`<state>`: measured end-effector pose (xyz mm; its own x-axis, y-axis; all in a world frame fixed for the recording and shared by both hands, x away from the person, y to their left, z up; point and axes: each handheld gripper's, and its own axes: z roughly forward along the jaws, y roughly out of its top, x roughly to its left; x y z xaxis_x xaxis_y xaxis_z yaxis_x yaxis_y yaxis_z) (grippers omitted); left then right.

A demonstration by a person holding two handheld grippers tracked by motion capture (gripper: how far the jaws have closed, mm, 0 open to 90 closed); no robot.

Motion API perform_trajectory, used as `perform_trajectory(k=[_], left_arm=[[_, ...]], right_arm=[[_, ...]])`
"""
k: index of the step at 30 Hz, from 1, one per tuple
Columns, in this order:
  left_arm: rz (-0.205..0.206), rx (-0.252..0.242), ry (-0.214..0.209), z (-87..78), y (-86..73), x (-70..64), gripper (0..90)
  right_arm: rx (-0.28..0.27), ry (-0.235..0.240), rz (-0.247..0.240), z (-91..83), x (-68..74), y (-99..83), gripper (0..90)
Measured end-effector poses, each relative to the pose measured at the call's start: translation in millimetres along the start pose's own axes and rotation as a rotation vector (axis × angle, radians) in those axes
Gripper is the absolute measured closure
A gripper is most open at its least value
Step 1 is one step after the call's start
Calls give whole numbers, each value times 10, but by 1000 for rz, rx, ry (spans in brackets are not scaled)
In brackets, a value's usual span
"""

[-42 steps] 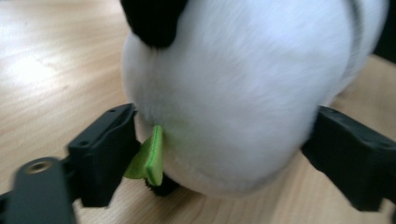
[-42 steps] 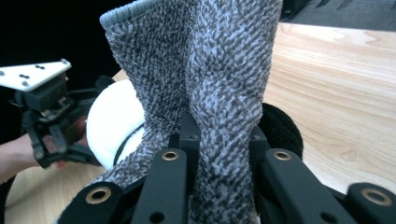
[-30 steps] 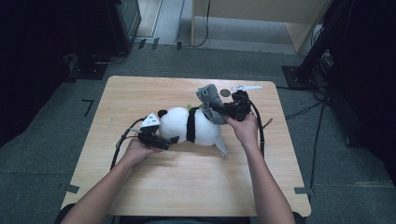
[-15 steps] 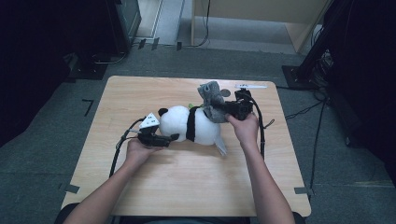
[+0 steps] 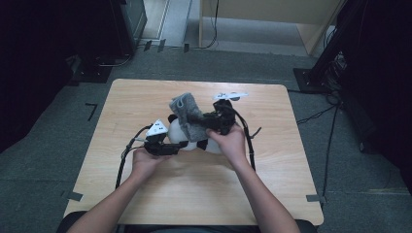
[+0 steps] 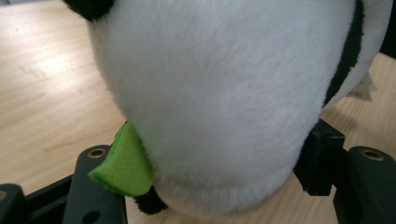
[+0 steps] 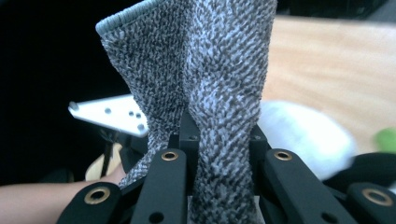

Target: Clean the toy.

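The plush panda (image 5: 194, 138) lies near the middle of the desk (image 5: 145, 97), its long axis running left-right. The left gripper (image 5: 167, 147) has its fingers clamped around the panda's white head end. The right gripper (image 5: 206, 119) pinches a grey knit sock (image 5: 187, 111) directly above the panda's body.

On the wooden counter (image 5: 145, 97), the left claw (image 5: 180, 145) presses at the near left side of a white-and-black panda plush (image 5: 194, 138), while the right claw (image 5: 204, 118), just right of it, pinches a grey speckled sock (image 5: 187, 109) that stands up over the plush's far side.
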<state>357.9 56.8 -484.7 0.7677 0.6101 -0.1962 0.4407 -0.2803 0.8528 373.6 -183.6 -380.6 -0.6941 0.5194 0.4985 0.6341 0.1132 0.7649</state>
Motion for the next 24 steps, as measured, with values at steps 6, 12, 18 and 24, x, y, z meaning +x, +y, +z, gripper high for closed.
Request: perform_trajectory(k=[6,12,18,24], left_arm=[[-39,20,6,36,-29,25,347],[-99,39,-9,84,-53,62,357],[-109,40,-15,89,-52,80,357],[-101,56,-13,87,-29,80,356]], right_arm=[[61,-24,31,245,-113,-162,774],[94,-103,0,212,-217,-168,757],[97,-147,23,67,-342,-148,763],[99,-154,-8,-10,-382,-136,764]])
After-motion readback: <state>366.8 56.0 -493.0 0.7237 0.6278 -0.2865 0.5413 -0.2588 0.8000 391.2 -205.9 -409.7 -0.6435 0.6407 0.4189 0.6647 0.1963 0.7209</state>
